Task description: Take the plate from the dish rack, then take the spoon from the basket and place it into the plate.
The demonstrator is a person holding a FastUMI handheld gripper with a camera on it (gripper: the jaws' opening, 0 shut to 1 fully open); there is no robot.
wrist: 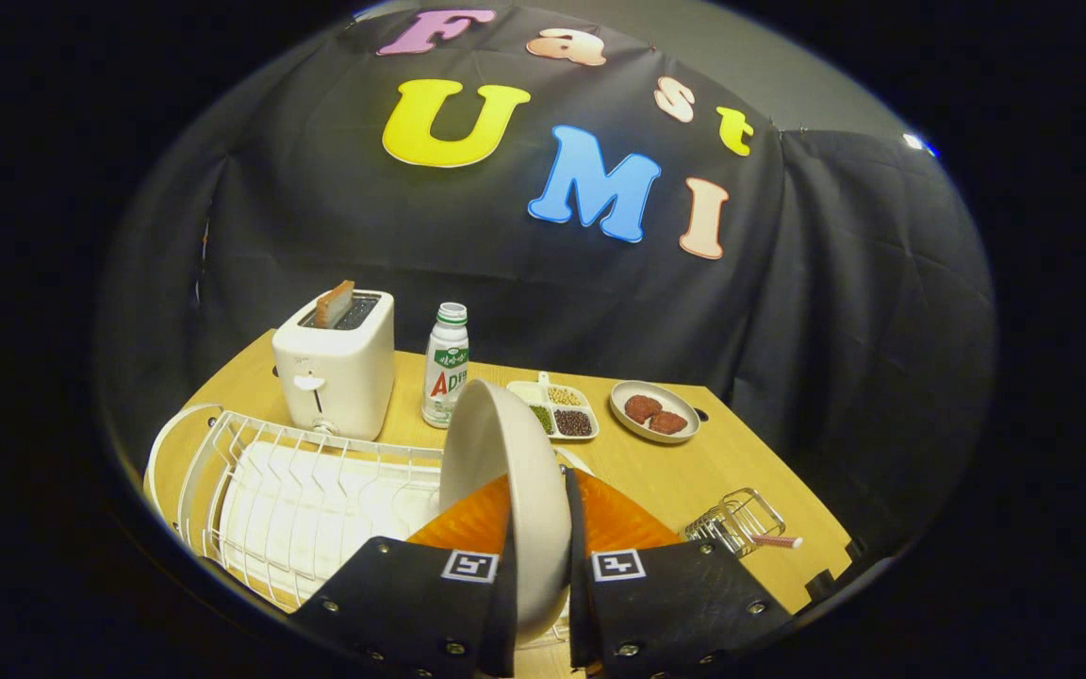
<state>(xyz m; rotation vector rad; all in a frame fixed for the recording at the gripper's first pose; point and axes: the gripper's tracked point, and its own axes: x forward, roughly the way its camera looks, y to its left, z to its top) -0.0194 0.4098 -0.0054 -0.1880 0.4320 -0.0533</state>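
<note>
A cream plate point(515, 471) stands on edge between my two fingers, and the gripper point(539, 528) is shut on its rim. The plate is lifted above the right end of the white wire dish rack point(288, 490), which sits on the wooden table to the left of the fingers. To the right of the fingers lies a small wire basket point(736, 521) on its side, with a spoon's pink handle point(777, 541) sticking out of it. The spoon's bowl is hidden inside the basket.
Beyond the rack stands a white toaster point(336, 372) with a slice of toast in it, and a milk bottle point(446, 366) beside it. A divided tray of beans point(557, 410) and a small dish with two brown patties point(653, 411) sit farther back.
</note>
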